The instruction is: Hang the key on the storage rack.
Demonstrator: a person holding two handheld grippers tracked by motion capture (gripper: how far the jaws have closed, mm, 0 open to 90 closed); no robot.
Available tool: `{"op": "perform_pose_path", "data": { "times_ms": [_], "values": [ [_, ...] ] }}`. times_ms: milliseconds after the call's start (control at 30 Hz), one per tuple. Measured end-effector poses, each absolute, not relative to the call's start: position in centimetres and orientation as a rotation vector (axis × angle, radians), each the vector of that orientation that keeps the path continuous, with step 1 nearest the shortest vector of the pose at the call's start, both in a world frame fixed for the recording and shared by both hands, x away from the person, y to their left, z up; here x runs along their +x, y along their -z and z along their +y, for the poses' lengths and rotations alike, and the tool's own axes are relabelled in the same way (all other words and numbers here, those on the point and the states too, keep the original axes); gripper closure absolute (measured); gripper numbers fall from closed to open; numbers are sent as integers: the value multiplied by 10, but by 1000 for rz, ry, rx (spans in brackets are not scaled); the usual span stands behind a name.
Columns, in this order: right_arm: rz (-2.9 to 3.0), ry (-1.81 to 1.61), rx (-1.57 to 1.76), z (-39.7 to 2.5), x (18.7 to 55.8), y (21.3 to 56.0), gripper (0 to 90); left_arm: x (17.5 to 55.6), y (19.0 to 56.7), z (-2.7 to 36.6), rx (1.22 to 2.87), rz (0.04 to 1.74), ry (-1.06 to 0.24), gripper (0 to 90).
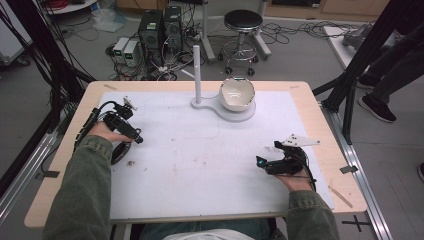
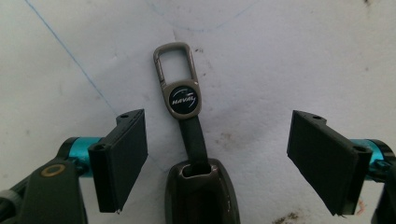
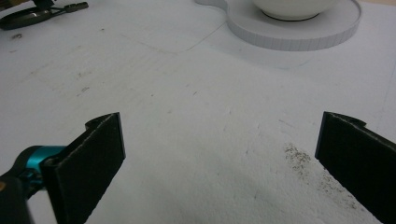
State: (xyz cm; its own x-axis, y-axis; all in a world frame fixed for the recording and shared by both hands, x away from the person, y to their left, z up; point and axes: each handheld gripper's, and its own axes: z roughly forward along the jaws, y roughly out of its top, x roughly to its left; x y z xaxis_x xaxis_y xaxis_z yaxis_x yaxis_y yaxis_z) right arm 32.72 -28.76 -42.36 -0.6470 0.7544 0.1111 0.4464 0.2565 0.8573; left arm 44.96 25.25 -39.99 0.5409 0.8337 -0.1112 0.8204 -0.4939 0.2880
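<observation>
A dark key fob (image 2: pixel 201 196) lies on the white mat, and its strap leads to a round HAVAL badge (image 2: pixel 183 100) and a metal clasp (image 2: pixel 173 65). My left gripper (image 2: pixel 218 140) is open, one jaw on each side of the strap, touching nothing. In the high view the left gripper (image 1: pixel 132 136) sits at the mat's left, with the fob (image 1: pixel 119 152) beside the sleeve. My right gripper (image 1: pixel 266 156) rests at the right front. In its own view the right gripper (image 3: pixel 224 140) is open over bare mat.
A white bowl (image 1: pixel 237 93) sits on a white round stand base (image 1: pixel 245 114) with an upright post (image 1: pixel 196 70) at the back centre. The bowl (image 3: pixel 294 5) and base (image 3: pixel 299 30) lie ahead of the right gripper. A stool and computers stand beyond the table.
</observation>
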Motion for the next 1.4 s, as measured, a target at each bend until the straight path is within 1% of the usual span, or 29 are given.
{"op": "perform_pose_path", "data": {
  "times_ms": [133,167,200,267,300,400,433,467,567,633,700,767,867,900,933,967,1033,1167,1300,1400],
  "values": [
    [2215,-1342,1111,-288,327,423,4,450,400,255,2466,1382,-62,262],
    [2216,-1340,1112,-288,327,423,4,450,400,255,2465,1385,-61,288],
    [2216,-1340,1112,-288,327,423,4,450,400,255,2466,1391,-57,288],
    [2215,-1338,1113,-288,326,424,5,450,400,255,2468,1399,-39,332],
    [2217,-1337,1113,-288,326,424,5,450,400,255,2466,1397,-32,332],
    [2216,-1336,1113,-288,326,424,5,450,401,255,2467,1396,-27,368],
    [2216,-1336,1112,-288,326,424,5,451,401,255,2471,1395,-32,393],
    [2216,-1336,1112,-288,326,424,5,451,402,255,2478,1392,-29,393],
    [2217,-1333,1109,-288,327,424,5,451,403,254,2490,1411,-59,475],
    [2216,-1335,1108,-288,327,424,5,452,404,254,2493,1414,-55,515],
    [2218,-1334,1110,-288,327,424,4,452,405,255,2503,1418,-54,524],
    [2218,-1335,1109,-288,327,424,5,452,406,255,2506,1433,-51,556],
    [2218,-1335,1110,-288,327,424,5,452,409,255,2524,1440,-38,636],
    [2220,-1333,1106,-289,327,424,5,452,409,255,2513,1454,-38,646],
    [2220,-1332,1108,-288,327,424,5,452,409,255,2516,1452,-41,689],
    [2221,-1330,1111,-288,327,425,5,453,409,256,2512,1455,-42,756],
    [2227,-1327,1112,-288,327,425,5,452,409,256,2508,1459,-60,800],
    [2227,-1325,1109,-288,327,425,5,451,410,260,2474,1456,-44,823],
    [2228,-1326,1108,-288,327,425,5,451,410,265,2441,1448,-3,824],
    [2231,-1324,1111,-288,327,425,5,449,409,264,2450,1430,12,822]
  ]
}}
